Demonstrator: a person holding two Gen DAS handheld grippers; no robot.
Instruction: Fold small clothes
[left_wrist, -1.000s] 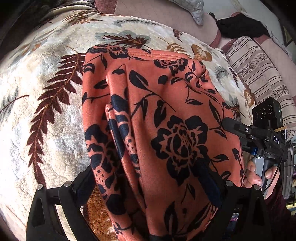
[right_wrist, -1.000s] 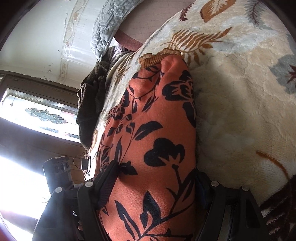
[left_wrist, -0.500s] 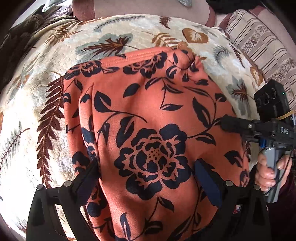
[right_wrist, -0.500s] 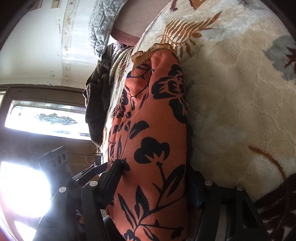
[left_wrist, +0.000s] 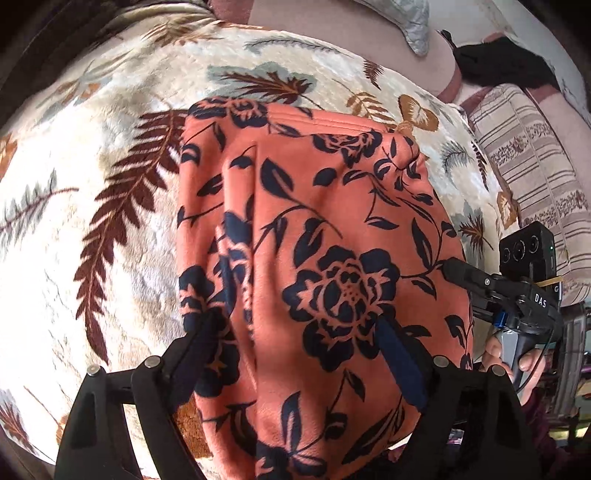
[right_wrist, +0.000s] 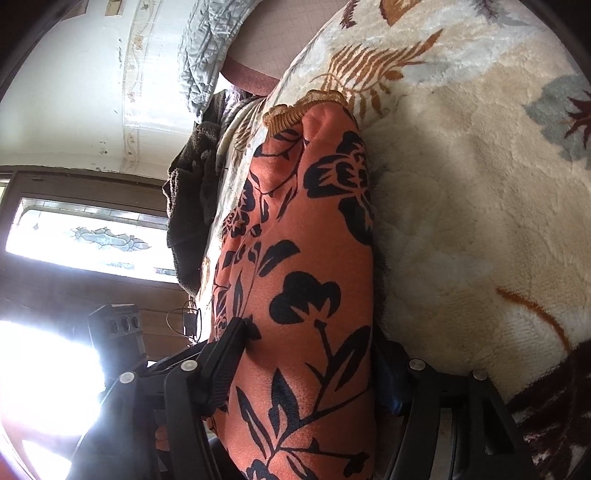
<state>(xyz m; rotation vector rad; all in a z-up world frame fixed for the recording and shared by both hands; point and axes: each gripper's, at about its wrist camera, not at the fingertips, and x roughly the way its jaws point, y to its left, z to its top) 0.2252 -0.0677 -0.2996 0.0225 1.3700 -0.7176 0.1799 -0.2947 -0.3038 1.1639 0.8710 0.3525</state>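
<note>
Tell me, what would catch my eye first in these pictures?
The orange cloth with dark flowers fills the middle of both views, lying on a cream leaf-patterned blanket. Each black claw, left and right, grips it at the near edge.

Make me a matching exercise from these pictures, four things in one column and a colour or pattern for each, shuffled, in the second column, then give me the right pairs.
Things
1. garment held between both grippers
2. blanket under it
3. cushion at the right edge of the left wrist view
4. right gripper as seen from the left wrist view

Colours or patterns
A. black
B. cream with brown and grey leaves
C. orange with dark navy flowers
D. beige and brown stripes

Pairs: 1-C, 2-B, 3-D, 4-A
</note>
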